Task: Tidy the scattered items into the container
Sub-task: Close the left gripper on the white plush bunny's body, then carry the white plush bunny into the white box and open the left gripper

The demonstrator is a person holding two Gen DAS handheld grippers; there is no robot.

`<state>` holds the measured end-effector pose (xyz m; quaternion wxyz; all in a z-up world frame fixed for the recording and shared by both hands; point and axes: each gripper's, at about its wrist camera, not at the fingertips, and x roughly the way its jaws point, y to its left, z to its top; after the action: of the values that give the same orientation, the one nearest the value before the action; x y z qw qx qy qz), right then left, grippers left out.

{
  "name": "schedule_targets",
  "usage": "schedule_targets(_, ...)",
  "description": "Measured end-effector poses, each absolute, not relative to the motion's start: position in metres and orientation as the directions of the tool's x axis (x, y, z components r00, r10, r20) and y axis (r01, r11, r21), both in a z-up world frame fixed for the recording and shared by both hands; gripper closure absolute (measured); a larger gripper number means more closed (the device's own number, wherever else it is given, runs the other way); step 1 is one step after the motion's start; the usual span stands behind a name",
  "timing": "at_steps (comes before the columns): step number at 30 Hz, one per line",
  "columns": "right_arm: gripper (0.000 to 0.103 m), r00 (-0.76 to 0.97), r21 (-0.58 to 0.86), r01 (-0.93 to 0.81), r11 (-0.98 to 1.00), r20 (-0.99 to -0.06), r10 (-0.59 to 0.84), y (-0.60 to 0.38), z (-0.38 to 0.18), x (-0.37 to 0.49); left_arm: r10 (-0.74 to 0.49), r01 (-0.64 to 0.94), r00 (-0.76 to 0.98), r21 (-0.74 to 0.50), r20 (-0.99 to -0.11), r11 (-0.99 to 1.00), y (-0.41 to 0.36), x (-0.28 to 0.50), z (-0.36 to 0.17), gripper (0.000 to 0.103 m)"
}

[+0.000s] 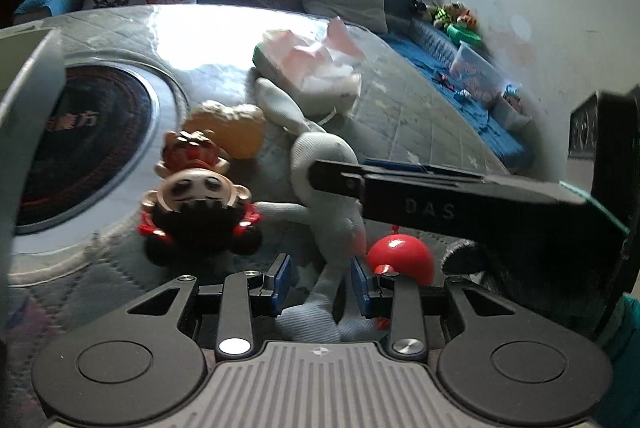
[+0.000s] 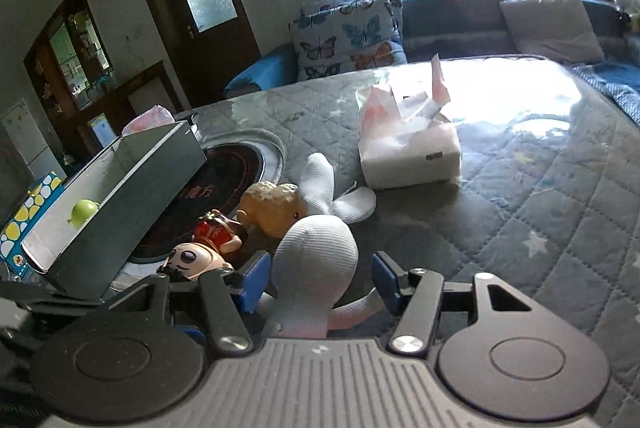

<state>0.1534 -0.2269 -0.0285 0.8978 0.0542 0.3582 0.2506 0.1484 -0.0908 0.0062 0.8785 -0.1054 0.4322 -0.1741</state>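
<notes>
Quilted table [image 2: 540, 188], tissue box [image 2: 412, 156], doll [image 1: 192, 188] beside rabbit [image 2: 316, 260]

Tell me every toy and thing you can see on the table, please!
Bunny: one, grey-white, lying mid-table between both grippers.
Doll: one, big head, red clothes, left of the bunny.
Lamb: one, yellow, behind the doll.
Ball: one, red, right of the bunny.
Tissue pack: one, white and pink, farther back.
Box: one, grey, at the table's left, holding a green apple.
Butterfly pillows: stacked, on the blue sofa.
Left gripper: open around the bunny's legs.
Right gripper: open around the bunny's head.
</notes>
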Motion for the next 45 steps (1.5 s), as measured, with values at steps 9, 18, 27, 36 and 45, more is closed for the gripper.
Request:
schedule_targets(9,0.045,0.568,0.302,-0.444,0.843,-0.633,0.526,-0.223,-0.034,0.167,-0.399,0.211,0.535,-0.339,-0.745,0.917,-0.102,0.158,-0.008,0.067)
schedule_targets(18,0.056,0.555,0.306,-0.447,0.841,-0.642,0.529,-0.218,-0.04,0.168,-0.426,0.211,0.528,-0.373,-0.735,0.904,-0.101,0.164,-0.012,0.085)
schedule_targets(27,0.059,0.594,0.329,-0.422,0.845,-0.603,0.532,-0.22,-0.032,0.152,-0.436,0.222,0.56,-0.38,-0.704,0.898,-0.09,0.148,-0.002,0.095)
schedule_targets(36,0.059,0.623,0.343,-0.459,0.82,-0.534,0.572,-0.202,-0.002,0.135,-0.426,0.189,0.644,-0.407,-0.635,0.894,-0.056,0.122,0.024,0.096)
schedule_targets(45,0.059,0.58,0.365,-0.57,0.736,-0.455,0.675,-0.133,0.032,0.137,-0.326,0.073,0.764,-0.428,-0.556,0.901,0.018,0.099,0.061,0.096)
